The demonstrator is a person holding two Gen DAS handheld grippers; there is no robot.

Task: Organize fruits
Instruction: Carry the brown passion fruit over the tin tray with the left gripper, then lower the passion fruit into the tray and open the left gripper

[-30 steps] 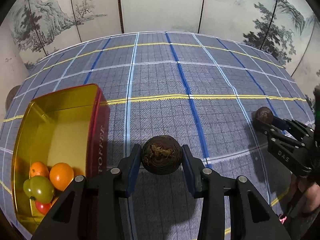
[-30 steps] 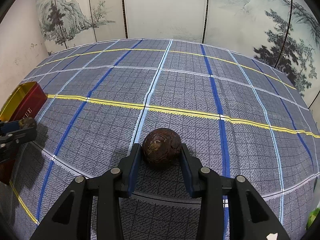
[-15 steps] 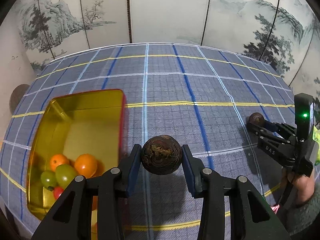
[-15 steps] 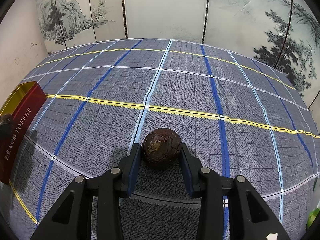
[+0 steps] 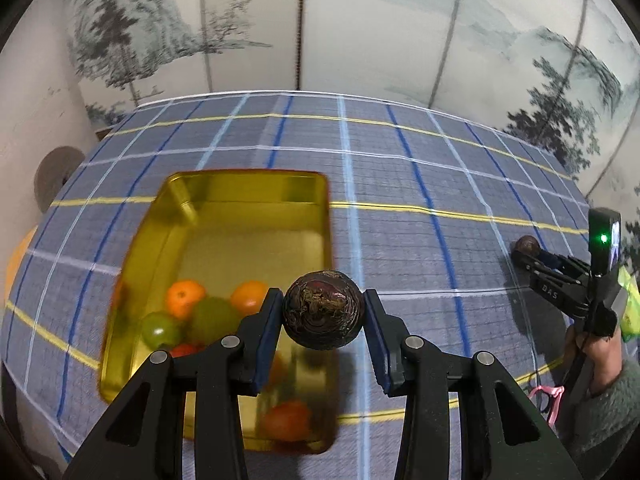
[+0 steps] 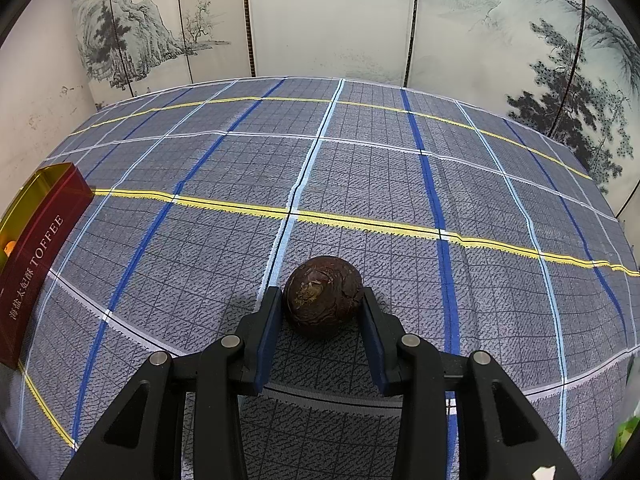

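The left tool [image 5: 323,316] was clamped on a dark wrinkled fruit [image 5: 323,310], carried clear of the bench [image 5: 400,184] just above the near right edge of the gold tin [image 5: 248,184], where oranges [image 5: 186,298] and green fruits [image 5: 160,330] already lay. For a clean drop, the fruit was best brought further left over the tin's bare floor and lowered before release, since a fall onto the rim could send it rolling. The right tool [image 6: 322,308] was pitched down, closed on a second dark fruit [image 6: 322,296] resting on the cloth, well right of the tin.
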